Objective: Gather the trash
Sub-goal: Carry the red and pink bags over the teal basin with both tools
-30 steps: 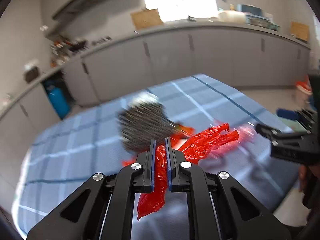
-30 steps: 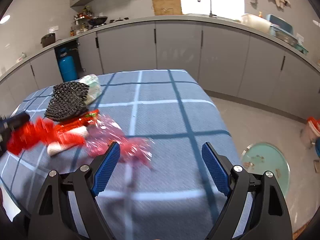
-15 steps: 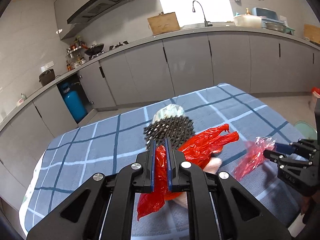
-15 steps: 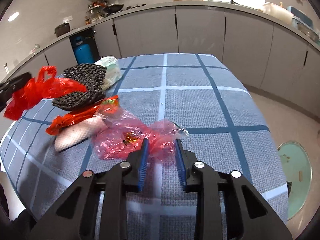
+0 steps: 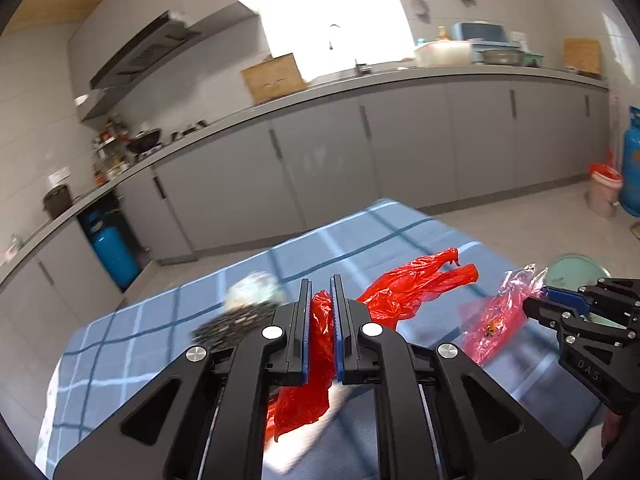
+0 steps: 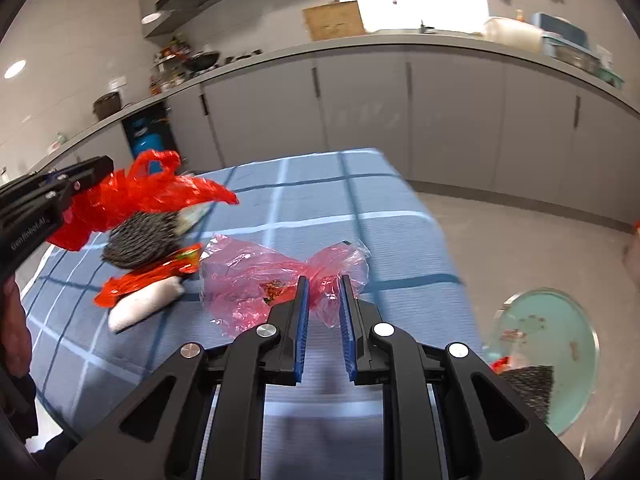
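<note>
My left gripper (image 5: 320, 292) is shut on a red plastic bag (image 5: 416, 284) and holds it above the blue checked tablecloth (image 5: 160, 320); it also shows in the right wrist view (image 6: 92, 172) with the red bag (image 6: 152, 196). My right gripper (image 6: 323, 292) is shut on a crumpled pink clear bag (image 6: 256, 280), lifted off the cloth; the pink bag also shows in the left wrist view (image 5: 496, 316). On the cloth lie a black mesh piece (image 6: 140, 240), a red wrapper (image 6: 152, 276) and a white roll (image 6: 140, 308).
A pale green round basin (image 6: 560, 344) with scraps stands on the floor to the right of the table. Grey kitchen cabinets (image 6: 360, 108) run along the back. A blue gas cylinder (image 5: 112, 248) stands by the left cabinets. A small bin (image 5: 604, 192) stands at the far right.
My right gripper closed on the pink bag and lifted it. My left gripper rose higher with the red bag. Both views have swung.
</note>
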A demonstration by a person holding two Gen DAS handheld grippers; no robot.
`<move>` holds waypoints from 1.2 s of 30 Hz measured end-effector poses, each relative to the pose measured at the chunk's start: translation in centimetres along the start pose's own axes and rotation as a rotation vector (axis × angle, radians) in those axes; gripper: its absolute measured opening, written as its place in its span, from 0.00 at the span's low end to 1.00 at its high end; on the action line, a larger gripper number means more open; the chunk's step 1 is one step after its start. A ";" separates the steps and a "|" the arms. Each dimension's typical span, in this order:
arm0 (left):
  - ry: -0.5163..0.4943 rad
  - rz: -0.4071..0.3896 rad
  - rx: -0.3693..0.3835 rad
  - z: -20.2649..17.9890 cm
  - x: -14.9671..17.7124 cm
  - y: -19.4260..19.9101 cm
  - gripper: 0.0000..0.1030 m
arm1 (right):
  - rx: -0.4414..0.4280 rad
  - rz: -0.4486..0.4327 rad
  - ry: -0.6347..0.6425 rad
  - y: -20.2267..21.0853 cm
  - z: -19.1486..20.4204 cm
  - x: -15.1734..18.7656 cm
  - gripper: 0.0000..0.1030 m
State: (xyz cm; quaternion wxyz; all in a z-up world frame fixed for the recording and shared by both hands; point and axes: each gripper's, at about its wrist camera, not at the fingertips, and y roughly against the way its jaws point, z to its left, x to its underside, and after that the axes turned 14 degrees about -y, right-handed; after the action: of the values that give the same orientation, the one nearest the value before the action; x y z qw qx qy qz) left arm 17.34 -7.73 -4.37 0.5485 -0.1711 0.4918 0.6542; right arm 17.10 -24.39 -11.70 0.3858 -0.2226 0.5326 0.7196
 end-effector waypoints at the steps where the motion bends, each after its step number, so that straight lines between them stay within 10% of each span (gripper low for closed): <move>1: -0.006 -0.010 0.016 -0.8 -0.6 -0.2 0.10 | 0.015 -0.009 -0.009 0.3 -0.8 -0.2 0.16; 30: -0.101 -0.067 0.372 -21.8 -9.6 -5.3 0.11 | 0.458 -0.047 -0.216 3.0 -23.9 0.1 0.16; 33: -0.085 -0.052 0.416 -23.0 -9.7 -6.1 0.36 | 0.489 -0.028 -0.213 1.7 -25.3 0.8 0.18; 35: -0.079 -0.050 0.432 -23.7 -9.7 -6.4 0.85 | 0.506 -0.024 -0.222 1.1 -26.1 1.4 0.23; 36: -0.074 -0.053 0.420 -23.7 -9.5 -6.5 0.86 | 0.522 -0.019 -0.231 0.8 -26.6 1.8 0.37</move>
State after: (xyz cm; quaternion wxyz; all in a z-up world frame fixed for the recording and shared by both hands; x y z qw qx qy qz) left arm 18.89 -33.23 -10.93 0.6069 -0.0422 0.5921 0.5285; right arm 12.93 -48.90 -21.39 0.4952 -0.0373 0.6502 0.5750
